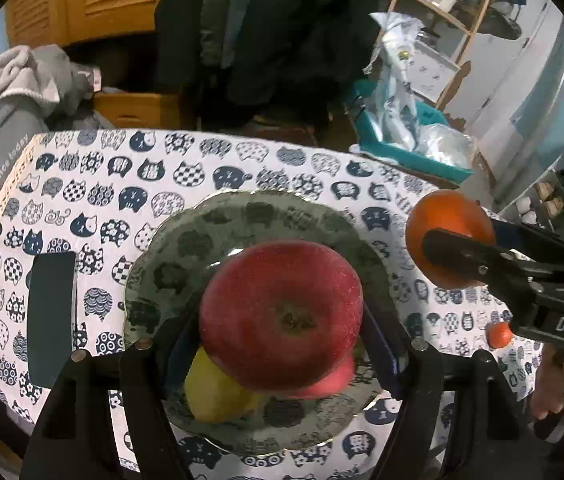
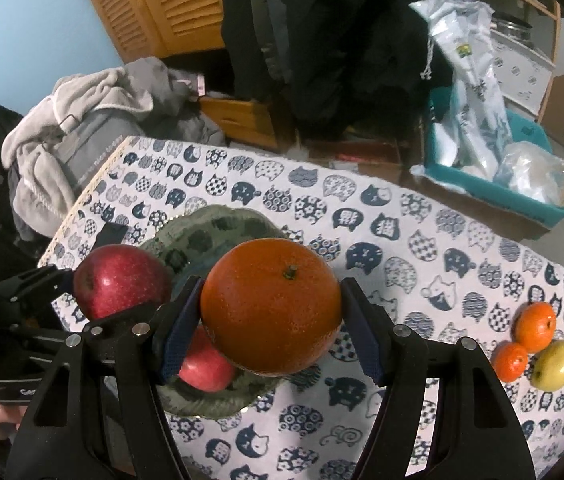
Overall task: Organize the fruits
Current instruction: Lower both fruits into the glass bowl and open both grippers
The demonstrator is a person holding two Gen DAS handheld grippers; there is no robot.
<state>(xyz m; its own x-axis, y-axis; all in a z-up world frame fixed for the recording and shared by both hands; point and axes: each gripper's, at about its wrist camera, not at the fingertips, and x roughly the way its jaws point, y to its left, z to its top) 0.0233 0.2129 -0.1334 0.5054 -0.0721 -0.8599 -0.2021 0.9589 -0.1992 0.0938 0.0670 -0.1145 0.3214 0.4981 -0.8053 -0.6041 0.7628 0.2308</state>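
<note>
Your left gripper [image 1: 282,320] clamps the red apple [image 1: 282,314], hiding the plate [image 1: 241,216]; your right gripper [image 2: 271,312] clamps the orange [image 2: 271,312], possibly covering more fruit.

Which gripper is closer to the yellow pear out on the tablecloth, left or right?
Right. The right gripper, clamped on the orange, is just left of the pear; the left gripper, holding the apple, is farther away over the plate.

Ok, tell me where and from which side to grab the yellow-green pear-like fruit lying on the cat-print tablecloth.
Grip the yellow-green pear-like fruit across its wide belly, coming from above with the fingers on its near and far sides. It lies on its side on the cat-print tablecloth, and two small orange mandarins crowd its left, so a sideways approach from there looks blocked.
</note>
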